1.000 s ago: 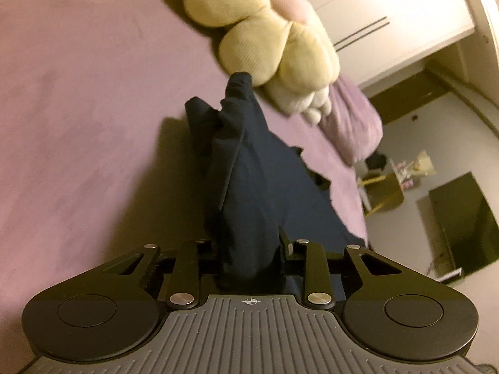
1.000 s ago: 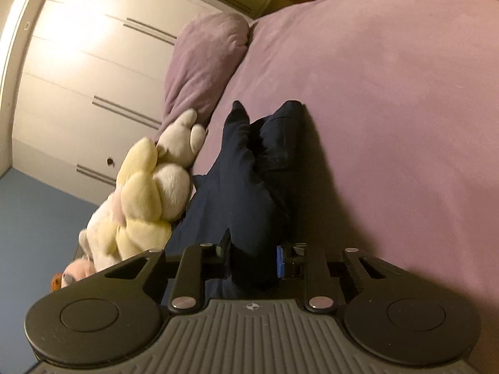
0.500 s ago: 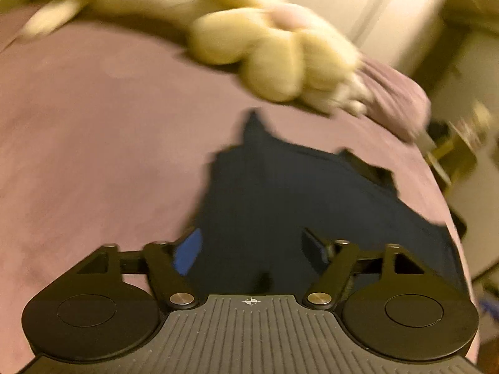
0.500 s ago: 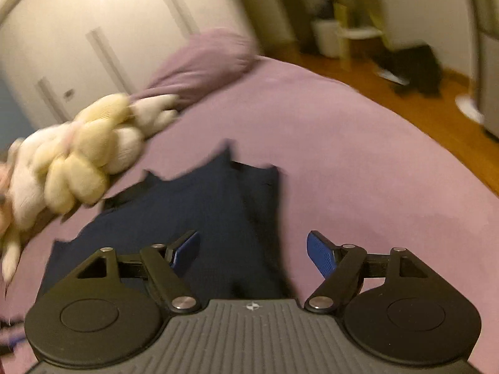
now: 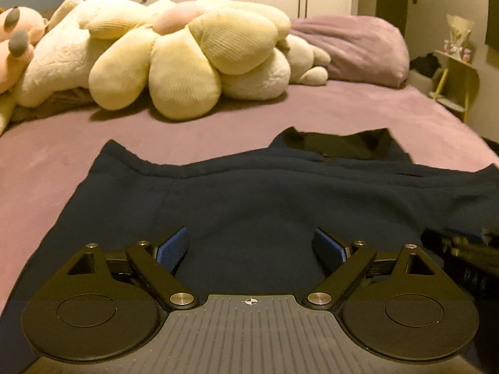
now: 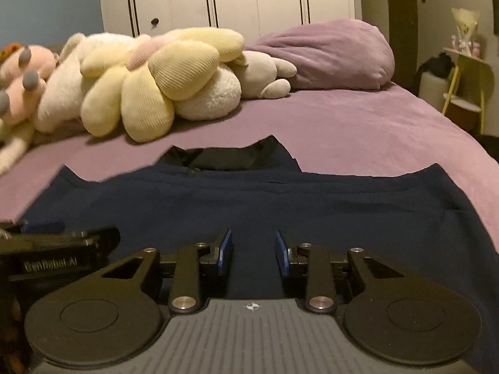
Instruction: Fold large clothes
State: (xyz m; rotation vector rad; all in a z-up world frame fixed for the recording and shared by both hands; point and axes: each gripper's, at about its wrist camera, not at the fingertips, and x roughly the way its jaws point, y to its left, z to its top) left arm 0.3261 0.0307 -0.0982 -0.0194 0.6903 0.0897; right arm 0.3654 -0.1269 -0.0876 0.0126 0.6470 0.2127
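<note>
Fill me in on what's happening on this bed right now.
A person holding a gripper in each hand is folding a dark navy garment spread flat on the purple bed. The left gripper is opening wide and the right gripper is closing; cloth lies under both, and neither visibly pinches it. Both hover over the garment's near edge, side by side. Plush toys and a purple pillow sit at the far end, apart from the garment.
</note>
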